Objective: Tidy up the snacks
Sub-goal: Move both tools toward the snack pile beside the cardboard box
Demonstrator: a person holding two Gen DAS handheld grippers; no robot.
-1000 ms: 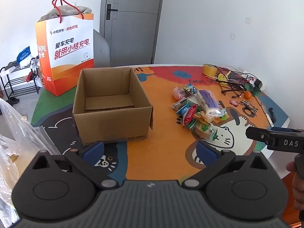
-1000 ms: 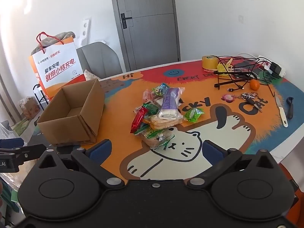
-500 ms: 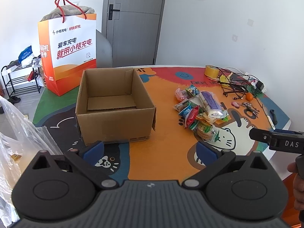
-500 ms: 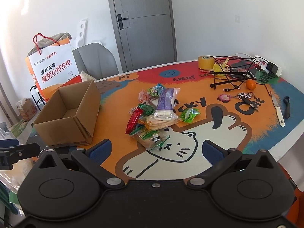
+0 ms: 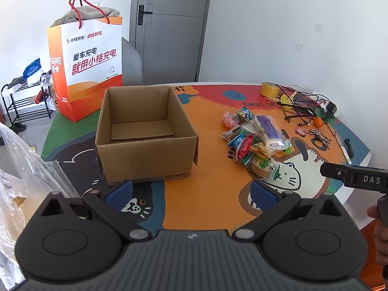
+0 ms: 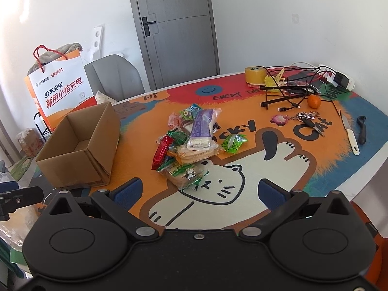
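A heap of snack packets (image 6: 194, 143) is piled near the middle of the table (image 6: 278, 169), on its orange cartoon-cat cover. Within the heap, a long purple-and-white biscuit pack (image 6: 202, 129) is laid on top, a red wrapper (image 6: 162, 152) is seen at its left edge, a green packet (image 6: 233, 143) lies at its right, and a clear pack of round crackers (image 6: 188, 174) sits nearest the camera. An open cardboard box (image 5: 145, 135) is placed to the left of the heap, apart from it, and nothing is seen inside but a loose cardboard sheet on its floor. An orange-and-white paper shopping bag (image 5: 87, 68) with red rope handles is stood behind the box, on the table's far left edge.

The right gripper (image 6: 199, 190) is held above the near edge of the table, facing the heap; its blue-padded fingers (image 6: 128, 190) are spread wide and nothing is gripped. The left gripper (image 5: 191, 190) is held in front of the box, fingers likewise spread apart and empty.

Further right, a roll of yellow tape (image 6: 253, 74), a tangle of black cables (image 6: 295, 87), an orange (image 6: 314, 101), a bunch of keys (image 6: 308, 117) and a knife (image 6: 350, 133) are scattered over the table. Clear plastic sheeting (image 5: 21, 169) is seen at the left.
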